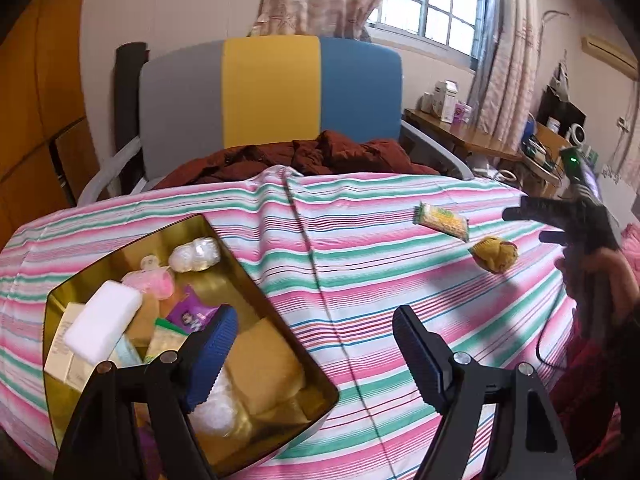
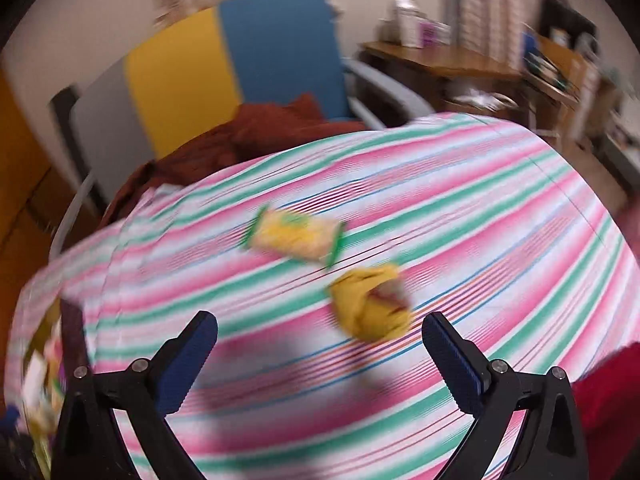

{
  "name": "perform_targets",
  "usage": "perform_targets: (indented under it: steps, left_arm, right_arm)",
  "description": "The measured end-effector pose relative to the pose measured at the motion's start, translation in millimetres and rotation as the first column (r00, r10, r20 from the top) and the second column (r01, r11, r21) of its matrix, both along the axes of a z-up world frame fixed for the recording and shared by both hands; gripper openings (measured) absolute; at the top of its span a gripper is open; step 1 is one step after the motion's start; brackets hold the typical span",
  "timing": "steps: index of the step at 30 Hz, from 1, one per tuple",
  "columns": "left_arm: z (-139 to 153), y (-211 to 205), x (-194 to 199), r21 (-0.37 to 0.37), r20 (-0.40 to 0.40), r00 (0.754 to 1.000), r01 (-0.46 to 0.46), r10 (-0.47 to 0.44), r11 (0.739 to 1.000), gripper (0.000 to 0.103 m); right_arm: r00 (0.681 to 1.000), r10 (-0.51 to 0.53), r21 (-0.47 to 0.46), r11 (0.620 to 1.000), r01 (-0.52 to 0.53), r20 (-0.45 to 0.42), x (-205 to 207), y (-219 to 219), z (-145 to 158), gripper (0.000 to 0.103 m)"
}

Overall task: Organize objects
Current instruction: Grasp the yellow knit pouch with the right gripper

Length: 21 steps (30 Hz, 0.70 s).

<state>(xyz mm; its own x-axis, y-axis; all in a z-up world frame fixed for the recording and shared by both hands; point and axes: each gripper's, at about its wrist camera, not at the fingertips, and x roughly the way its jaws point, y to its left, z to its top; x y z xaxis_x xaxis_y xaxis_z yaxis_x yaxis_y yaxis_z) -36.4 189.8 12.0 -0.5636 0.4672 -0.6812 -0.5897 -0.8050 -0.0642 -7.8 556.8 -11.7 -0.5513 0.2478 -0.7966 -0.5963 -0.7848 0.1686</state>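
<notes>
Both grippers empty, fingers wide: left gripper (image 1: 314, 344) beside the filled tin (image 1: 256, 280) at lower left; right gripper (image 2: 320, 338) faces the yellow toy (image 2: 370, 300) and snack packet (image 2: 294, 236) awaiting collection on the bed (image 2: 500, 208).

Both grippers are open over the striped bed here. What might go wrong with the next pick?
The right gripper view is motion-blurred, so a fast approach may misjudge the yellow crumpled item. That item lies close to the green-edged snack packet, so open fingers could nudge the packet. The gold tin sits near the bed's edge, already crowded; a careless drop could spill.
</notes>
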Motion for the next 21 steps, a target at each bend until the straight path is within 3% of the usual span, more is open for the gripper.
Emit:
perform_targets:
  steps: [6, 10, 16, 19, 21]
  left_arm:
    - [-3.1, 29.5, -5.1, -0.036, 0.029, 0.997, 0.07, -0.069, 0.997, 0.081]
    - [-9.8, 49.2, -14.3, -0.01, 0.113, 0.987, 0.112, -0.11, 0.994, 0.081]
    - [-16.9, 76.0, -19.5, -0.021, 0.139, 0.982, 0.13, -0.126, 0.991, 0.081]
    - [-17.6, 87.5, -24.1, -0.017, 0.157, 0.978, 0.143, -0.138, 0.99, 0.081]
    - [-18.7, 97.3, -30.6, 0.001, 0.188, 0.971, 0.148, -0.146, 0.989, 0.081]
  right_arm:
    - [0.992, -0.126, -0.168, 0.978, 0.122, -0.012, -3.8, 61.1, -27.2, 0.103]
    - [0.994, -0.111, -0.23, 0.967, 0.11, 0.011, -14.0, 72.2, -49.5, 0.103]
    - [0.992, -0.002, -0.117, 0.993, 0.017, 0.126, -36.8, 50.8, -60.1, 0.102]
    - [0.984, 0.021, -0.067, 0.998, -0.01, 0.177, -42.3, 43.5, -64.3, 0.095]
    - [0.98, 0.034, -0.053, 0.998, -0.024, 0.196, -43.4, 41.2, -66.4, 0.072]
